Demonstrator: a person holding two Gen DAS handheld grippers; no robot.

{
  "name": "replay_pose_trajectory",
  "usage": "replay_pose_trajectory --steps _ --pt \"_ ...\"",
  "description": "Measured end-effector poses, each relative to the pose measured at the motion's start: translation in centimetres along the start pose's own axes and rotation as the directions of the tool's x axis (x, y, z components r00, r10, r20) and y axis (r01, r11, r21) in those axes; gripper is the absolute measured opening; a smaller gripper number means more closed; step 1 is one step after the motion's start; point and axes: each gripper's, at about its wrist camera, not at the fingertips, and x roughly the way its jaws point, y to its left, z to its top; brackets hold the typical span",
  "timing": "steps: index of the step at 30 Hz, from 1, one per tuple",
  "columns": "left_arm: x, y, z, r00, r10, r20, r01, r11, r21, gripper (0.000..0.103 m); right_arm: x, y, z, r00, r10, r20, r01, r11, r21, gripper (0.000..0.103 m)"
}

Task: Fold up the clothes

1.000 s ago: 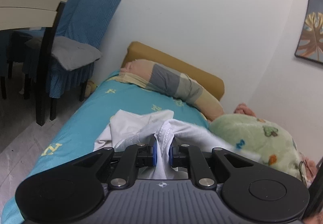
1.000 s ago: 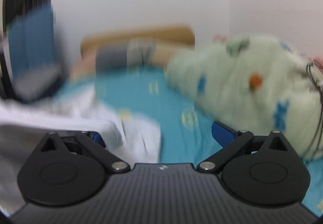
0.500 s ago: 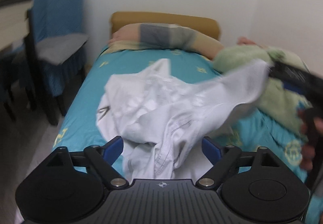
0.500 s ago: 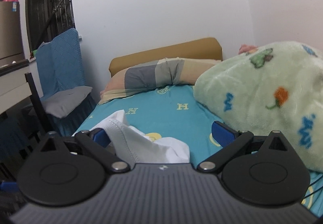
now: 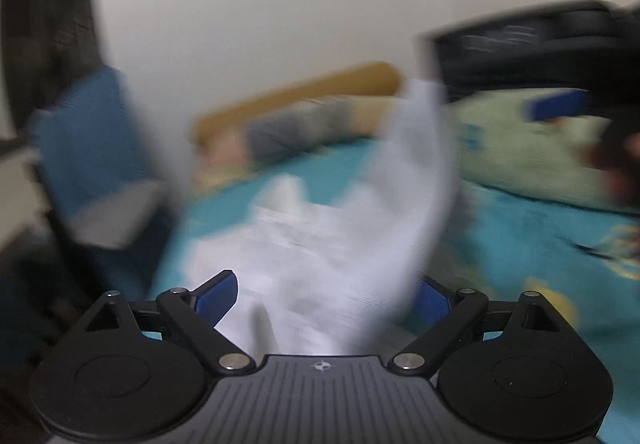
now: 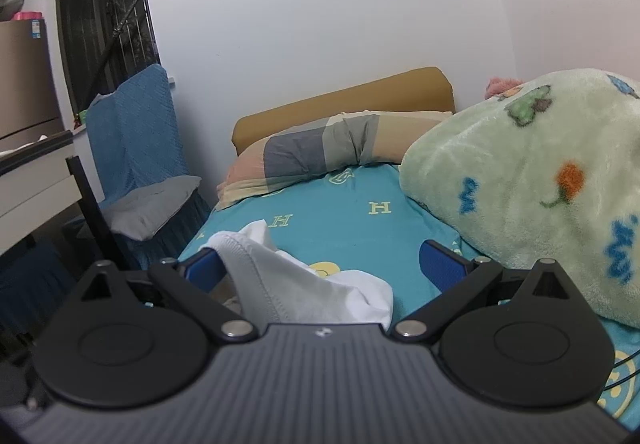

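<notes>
Both tongs, left (image 5: 324,294) and right (image 6: 332,268), gape wide, gripping nothing. The white garment (image 6: 304,284) lies crumpled on the bed (image 6: 360,212), short of the pillow (image 6: 320,152). Best spread it flat, then pinch one edge.

A bed with a turquoise sheet (image 6: 344,212), printed with pale yellow letters, ran from near to far. At its far end a mustard-brown headboard (image 6: 344,104) stood against the plain white wall (image 6: 320,4), and a long pillow (image 6: 320,152) in pink, grey and cream blocks lay just in front of it. On the right a pale green fleece blanket (image 6: 532,180) with blue and orange patterns was heaped on the sheet. To the left of the bed stood a chair (image 6: 132,140) under a blue cover, a grey cushion (image 6: 152,208) on its seat. Behind it was a dark barred window (image 6: 104,28).
</notes>
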Motion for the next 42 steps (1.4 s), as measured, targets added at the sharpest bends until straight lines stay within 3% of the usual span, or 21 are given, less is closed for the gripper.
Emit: replay_pose_trajectory --steps 2,6,10,13,16,18,20,24,26,29,33,36,40,42 --pt "-0.2 2.3 0.6 0.994 0.099 0.038 -0.094 0.99 -0.107 0.091 0.1 -0.4 -0.1 1.0 -0.007 -0.004 0.007 1.0 0.007 0.103" --pt "-1.3 7.6 1.4 0.983 0.177 0.052 -0.144 0.91 -0.389 0.091 1.4 -0.2 -1.1 0.996 0.025 -0.088 -0.026 1.0 -0.005 0.103" --pt "-1.5 10.0 1.4 0.979 0.2 0.04 -0.157 0.864 -0.478 0.091 3.1 2.1 -3.6 0.978 0.05 -0.205 -0.08 0.986 -0.143 0.103" --pt "-2.0 11.0 1.6 0.981 0.194 0.024 -0.156 0.853 -0.498 0.091 3.8 3.4 -5.5 0.969 0.001 -0.247 -0.068 0.962 -0.263 0.103" --pt "-3.2 11.3 1.5 0.979 0.203 0.026 -0.166 0.862 -0.479 0.09 4.4 2.6 -6.1 0.961 -0.109 -0.254 0.035 0.959 -0.28 0.103" --pt "-3.5 11.3 1.5 0.978 0.207 0.023 -0.174 0.874 -0.454 0.09 4.9 0.8 -5.8 0.943 -0.187 -0.275 0.126 0.966 -0.224 0.103" --pt "-3.4 10.9 1.4 0.982 0.188 -0.003 -0.17 0.886 -0.432 0.091 4.9 -1.3 -5.4 0.935 -0.212 -0.286 0.183 0.975 -0.125 0.103" --pt "-2.3 9.4 0.4 0.981 0.146 -0.131 -0.18 0.935 -0.307 0.091 2.5 -3.2 -3.2 0.959 -0.256 -0.12 0.258 0.966 0.003 0.103" --pt "-1.4 8.4 -0.4 0.973 0.109 -0.205 -0.156 0.961 -0.229 0.091 1.0 -3.2 -2.0 0.965 -0.259 -0.034 0.26 0.965 0.033 0.103" --pt "-1.1 7.5 -1.2 0.972 0.002 -0.234 -0.059 0.971 -0.233 0.091 -0.5 -3.0 -0.7 0.972 -0.232 0.022 0.231 0.972 0.05 0.103" --pt "-0.8 7.0 -1.6 0.967 -0.127 -0.221 0.051 0.947 -0.317 0.094 -0.5 -1.9 -0.6 0.978 -0.205 0.041 0.206 0.979 -0.013 0.103" --pt "0.2 6.1 -2.2 0.95 -0.198 -0.243 0.11 0.936 -0.334 0.094 -0.4 -1.4 -0.5 0.979 -0.2 0.045 0.202 0.978 -0.058 0.103" --pt "2.2 4.5 -3.3 0.929 -0.22 -0.299 0.125 0.944 -0.306 0.094 0.0 -1.1 -0.3 0.979 -0.199 0.036 0.201 0.977 -0.069 0.103" --pt "2.8 4.1 -3.8 0.924 -0.188 -0.332 0.093 0.955 -0.281 0.094 0.1 -1.3 -0.4 0.978 -0.204 0.035 0.206 0.976 -0.073 0.103"
